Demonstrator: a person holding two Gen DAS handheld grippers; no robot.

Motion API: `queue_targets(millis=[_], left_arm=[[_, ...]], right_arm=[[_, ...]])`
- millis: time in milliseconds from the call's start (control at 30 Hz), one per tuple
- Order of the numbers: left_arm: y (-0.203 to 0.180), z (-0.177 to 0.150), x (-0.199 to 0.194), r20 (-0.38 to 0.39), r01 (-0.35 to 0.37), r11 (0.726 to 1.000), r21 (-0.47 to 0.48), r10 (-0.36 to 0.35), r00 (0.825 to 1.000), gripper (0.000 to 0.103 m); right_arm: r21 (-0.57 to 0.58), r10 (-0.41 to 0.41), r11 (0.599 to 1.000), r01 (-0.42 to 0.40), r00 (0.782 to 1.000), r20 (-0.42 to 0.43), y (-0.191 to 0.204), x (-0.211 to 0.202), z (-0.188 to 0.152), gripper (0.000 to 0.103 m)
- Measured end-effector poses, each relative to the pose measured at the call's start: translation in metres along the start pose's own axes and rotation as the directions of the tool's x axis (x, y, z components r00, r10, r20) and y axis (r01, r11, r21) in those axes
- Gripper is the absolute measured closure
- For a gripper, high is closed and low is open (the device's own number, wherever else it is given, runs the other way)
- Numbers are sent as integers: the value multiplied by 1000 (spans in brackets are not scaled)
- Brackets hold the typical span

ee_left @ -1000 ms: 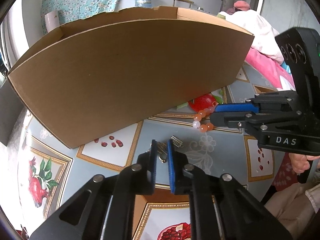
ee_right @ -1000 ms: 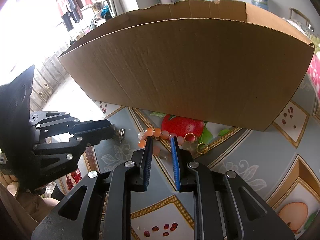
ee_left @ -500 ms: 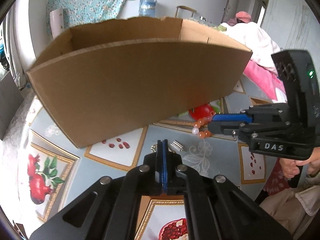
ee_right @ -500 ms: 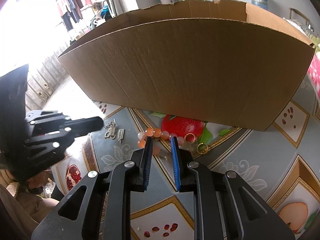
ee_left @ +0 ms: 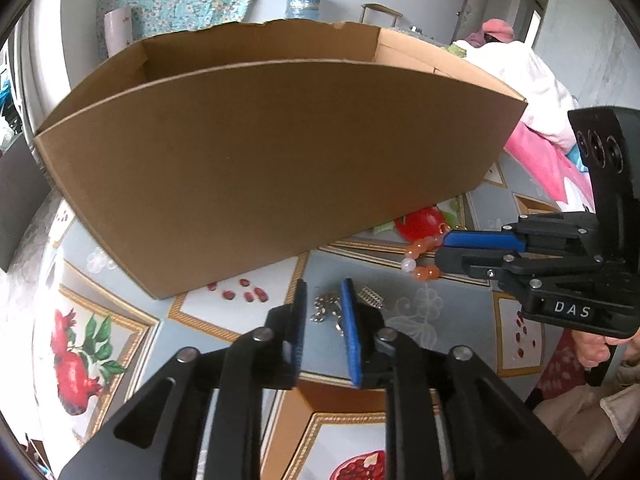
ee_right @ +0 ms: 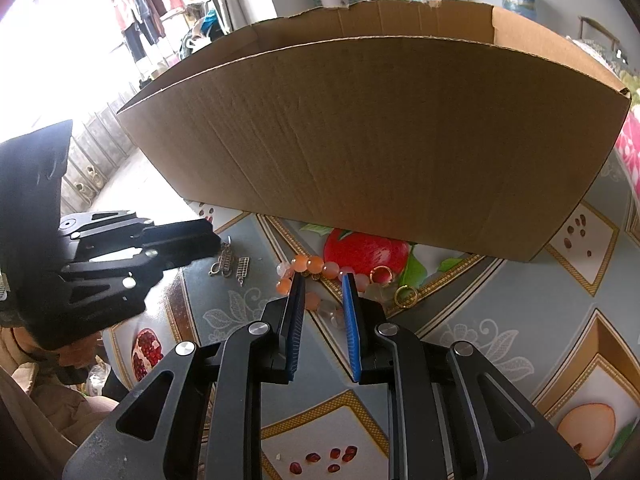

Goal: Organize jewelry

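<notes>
A large open cardboard box [ee_left: 260,152] stands on the patterned tablecloth; it also shows in the right wrist view [ee_right: 380,140]. Silver earrings [ee_left: 326,308] lie on the cloth between the tips of my left gripper [ee_left: 323,296], which is open around them; they also show in the right wrist view [ee_right: 230,264]. An orange bead bracelet [ee_right: 320,266] lies in front of the box, with my right gripper [ee_right: 322,284] open over it. Two gold rings [ee_right: 406,294] lie beside the beads. The bracelet [ee_left: 420,256] shows at the right gripper's tips in the left wrist view.
The box wall rises right behind the jewelry. The tablecloth [ee_right: 500,320] with fruit prints spreads to the right and front. A bed with pink and white bedding [ee_left: 540,92] lies beyond the table at the right.
My left gripper shut above the earrings half a second ago, then opened again and now sits lower around them. The right gripper has stayed open over the bracelet.
</notes>
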State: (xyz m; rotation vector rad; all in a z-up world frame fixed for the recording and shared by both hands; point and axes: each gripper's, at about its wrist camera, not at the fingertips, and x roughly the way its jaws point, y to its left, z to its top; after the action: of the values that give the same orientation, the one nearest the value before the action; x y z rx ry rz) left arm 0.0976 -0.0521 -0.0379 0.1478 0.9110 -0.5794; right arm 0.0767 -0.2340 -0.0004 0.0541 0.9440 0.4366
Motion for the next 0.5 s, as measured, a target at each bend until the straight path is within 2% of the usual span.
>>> queue_targets(millis=[167, 333, 400, 500], left_arm=[[-1, 5, 8, -8, -3, 1000, -14, 3, 1000, 84], [-9, 5, 12, 4, -39, 999, 30, 39, 999, 85], [-13, 3, 12, 9, -56, 997, 51, 55, 998, 99], [-11, 3, 12, 15, -51, 998, 44, 51, 999, 103]], right_arm=[[1, -1, 1000, 1, 1000, 0, 1, 0, 0, 86], [3, 2, 1000, -2, 1000, 3, 1, 2, 0, 85], [3, 2, 1000, -2, 1000, 3, 1, 2, 0, 85], [4, 2, 1000, -2, 1000, 4, 2, 2, 0, 85]])
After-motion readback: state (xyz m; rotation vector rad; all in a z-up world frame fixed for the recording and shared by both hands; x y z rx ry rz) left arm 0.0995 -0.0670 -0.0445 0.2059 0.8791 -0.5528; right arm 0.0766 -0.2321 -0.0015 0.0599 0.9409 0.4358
